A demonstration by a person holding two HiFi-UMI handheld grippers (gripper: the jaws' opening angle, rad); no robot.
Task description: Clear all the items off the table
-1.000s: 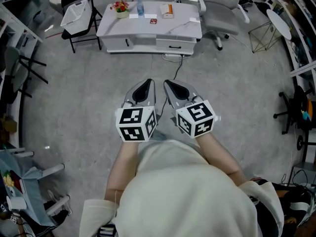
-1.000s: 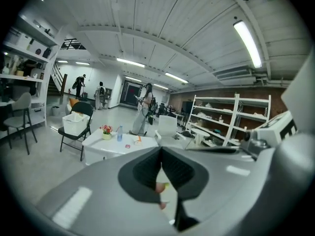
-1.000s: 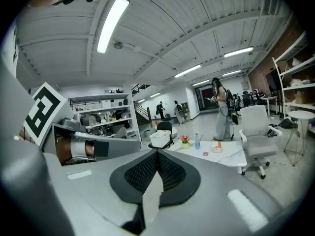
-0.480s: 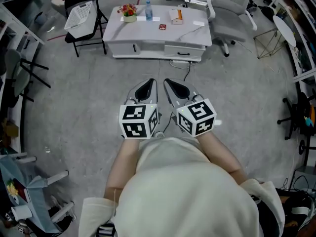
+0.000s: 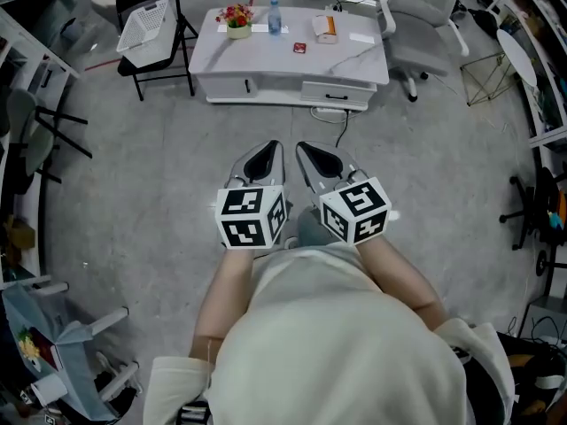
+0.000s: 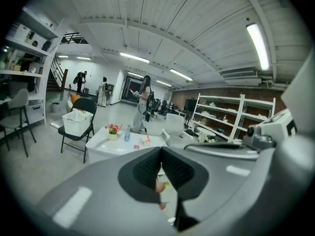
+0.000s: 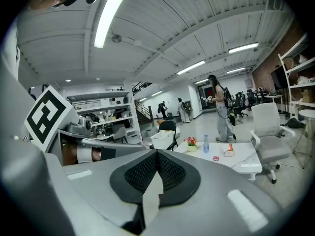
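Currently the person is standing well apart from the worktop (image 5: 266, 60), holding both claws side by side in front of the body. The left claw (image 5: 262, 156) is keeping its jaws pressed together with nothing between them. The right claw (image 5: 317, 158) is pressed together as well and is carrying nothing.

All of the task's items are resting on the worktop, none yet lifted:
- a flower pot (image 5: 236, 19) is standing near the far left corner;
- a bottle (image 5: 275, 18) is standing upright just beside it;
- a small red item (image 5: 299, 48) is lying near the middle; at this range it is too small to identify, possibly a card or packet;
- an orange-and-white box (image 5: 326, 27) is lying towards the right;
- a white card (image 5: 361, 37) is lying at the right end.

Judged from this layout, the approach is the step in hand and clearing is not yet started. The next move is calling for closing the gap to the worktop, then spreading one claw before reaching for an item. A white basket (image 5: 144, 23) on the folding chair beside the worktop's left end is probably serving as the drop point.
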